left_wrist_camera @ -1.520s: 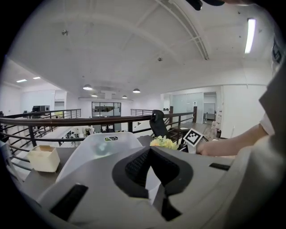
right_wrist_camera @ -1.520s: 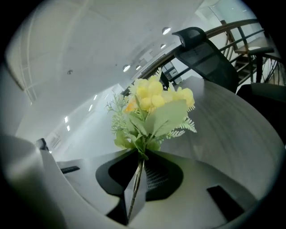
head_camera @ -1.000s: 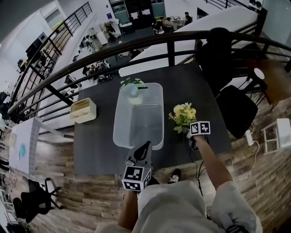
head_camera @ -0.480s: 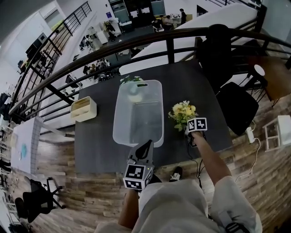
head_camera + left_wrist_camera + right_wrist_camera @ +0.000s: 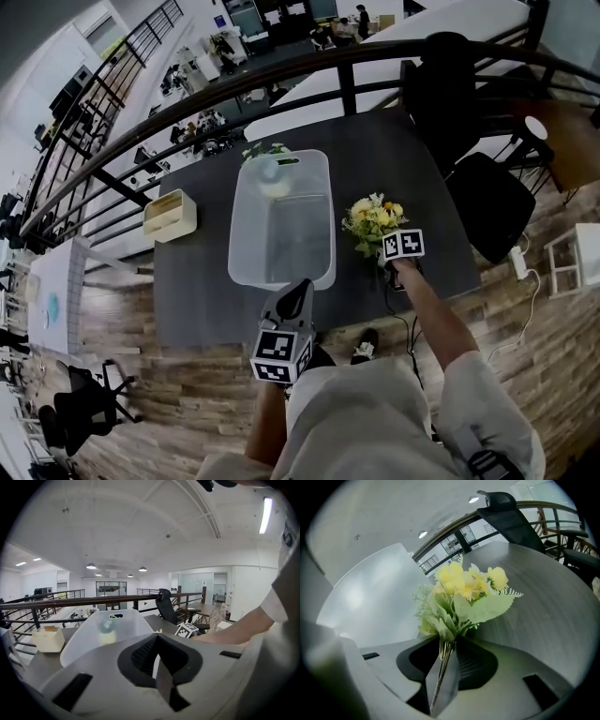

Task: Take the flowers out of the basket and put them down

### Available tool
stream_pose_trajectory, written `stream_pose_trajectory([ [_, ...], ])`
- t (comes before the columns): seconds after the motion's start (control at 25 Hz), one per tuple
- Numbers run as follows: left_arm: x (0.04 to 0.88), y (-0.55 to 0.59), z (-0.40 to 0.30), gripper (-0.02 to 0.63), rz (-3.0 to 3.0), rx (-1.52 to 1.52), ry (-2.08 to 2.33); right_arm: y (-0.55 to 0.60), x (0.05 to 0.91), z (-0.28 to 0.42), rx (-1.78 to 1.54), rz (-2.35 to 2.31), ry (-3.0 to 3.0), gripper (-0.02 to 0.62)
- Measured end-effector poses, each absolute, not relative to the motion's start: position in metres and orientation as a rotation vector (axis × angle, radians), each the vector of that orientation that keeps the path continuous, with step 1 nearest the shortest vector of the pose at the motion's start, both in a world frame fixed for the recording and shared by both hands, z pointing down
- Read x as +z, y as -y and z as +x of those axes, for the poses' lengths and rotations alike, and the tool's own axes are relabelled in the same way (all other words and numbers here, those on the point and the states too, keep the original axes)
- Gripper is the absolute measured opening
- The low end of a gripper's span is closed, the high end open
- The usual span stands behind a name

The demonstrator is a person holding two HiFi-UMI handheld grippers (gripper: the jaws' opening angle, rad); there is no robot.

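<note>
Right tool (image 5: 449, 641) letting go of a yellow bunch (image 5: 464, 585) beside the basket (image 5: 246, 253).

We see its jaws apart, having just been opening, with the thin stems between them but not pinched. The yellow bunch is out of the basket and low over the tabletop (image 5: 206, 300), just right of the basket; whether it rests there we cannot tell. Our left tool (image 5: 302, 291) hangs at the basket's near rim, jaws together, empty. Left to do, we judge: draw the right tool away, then fetch the pale bunch (image 5: 272, 173) at the basket's far end. We count two tools, two bunches, one basket and one cream box (image 5: 171, 216).
</note>
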State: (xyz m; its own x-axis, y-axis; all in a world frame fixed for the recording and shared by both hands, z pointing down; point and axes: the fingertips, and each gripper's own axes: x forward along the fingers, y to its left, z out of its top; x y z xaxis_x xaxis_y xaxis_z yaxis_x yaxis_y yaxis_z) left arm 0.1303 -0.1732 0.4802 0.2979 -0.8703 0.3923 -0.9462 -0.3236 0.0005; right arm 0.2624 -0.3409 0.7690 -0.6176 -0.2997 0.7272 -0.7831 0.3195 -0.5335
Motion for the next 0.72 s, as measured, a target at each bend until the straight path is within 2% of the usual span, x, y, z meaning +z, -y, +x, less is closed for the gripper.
stream_pose_trajectory([
  [0.12, 0.482, 0.174, 0.133, 0.018, 2.336, 0.482, 1.661, 0.337, 0.764, 0.258, 1.268, 0.929, 2.113, 0.172],
  [0.36, 0.485, 0.178, 0.142, 0.018, 2.340, 0.463, 1.632, 0.326, 0.732, 0.257, 1.251, 0.916, 2.198, 0.172],
  [0.72, 0.493, 0.186, 0.154, 0.018, 2.367, 0.446, 1.582, 0.301, 0.648, 0.263, 1.035, 0.887, 2.400, 0.172],
])
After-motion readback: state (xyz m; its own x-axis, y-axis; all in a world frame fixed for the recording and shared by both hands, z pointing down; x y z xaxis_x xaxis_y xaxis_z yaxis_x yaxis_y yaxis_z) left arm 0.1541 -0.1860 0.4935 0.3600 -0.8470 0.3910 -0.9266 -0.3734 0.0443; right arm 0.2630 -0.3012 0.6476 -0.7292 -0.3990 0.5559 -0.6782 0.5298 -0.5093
